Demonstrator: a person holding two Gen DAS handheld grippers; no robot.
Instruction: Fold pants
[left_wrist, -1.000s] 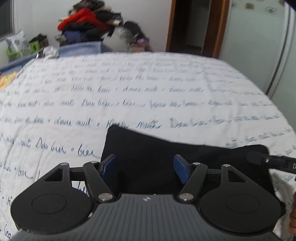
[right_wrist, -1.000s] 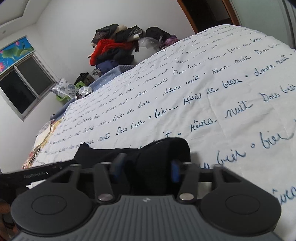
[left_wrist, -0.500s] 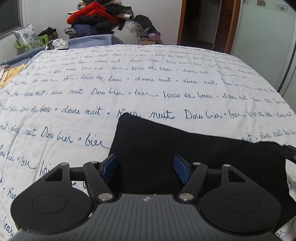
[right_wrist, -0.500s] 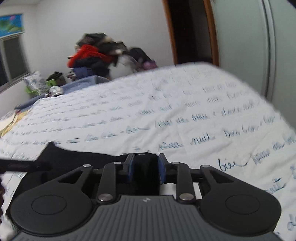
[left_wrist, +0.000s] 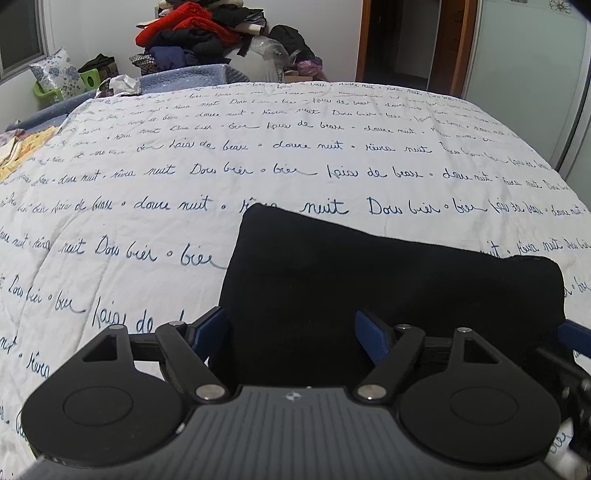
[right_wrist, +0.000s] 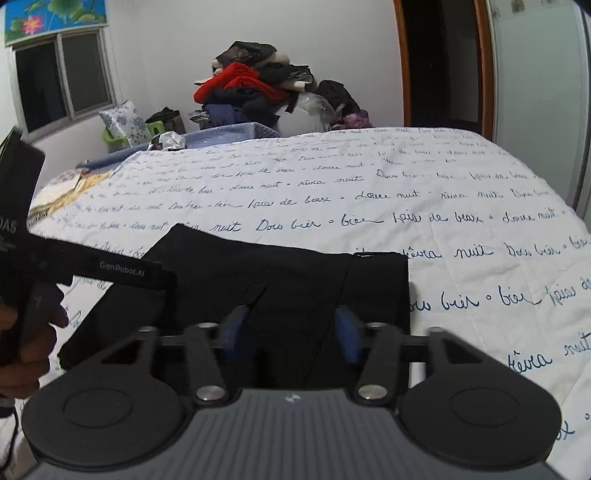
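The black pants (left_wrist: 388, 280) lie folded into a flat rectangle on the white bedspread (left_wrist: 184, 177) with blue handwriting. My left gripper (left_wrist: 290, 334) hovers over the pants' near left part, its jaws opening wide with no cloth pinched between the blue pads. My right gripper (right_wrist: 291, 334) sits low over the pants (right_wrist: 295, 273) near their right end, jaws opening, and the cloth lies flat under them, not gripped. The left gripper's body (right_wrist: 122, 273) and the hand (right_wrist: 33, 332) holding it show at the left of the right wrist view.
A heap of clothes (left_wrist: 199, 33) is piled beyond the bed's far edge, with a green basket and pillow (left_wrist: 59, 81) at the far left. A doorway (left_wrist: 406, 40) and a sliding wardrobe door (left_wrist: 528, 74) stand at the right. A window (right_wrist: 62, 77) is on the left wall.
The right gripper, shut on a bunched end of the pants before, has rolled level and opened, and the cloth now lies flat. The left gripper's jaws widened and drew back slightly.
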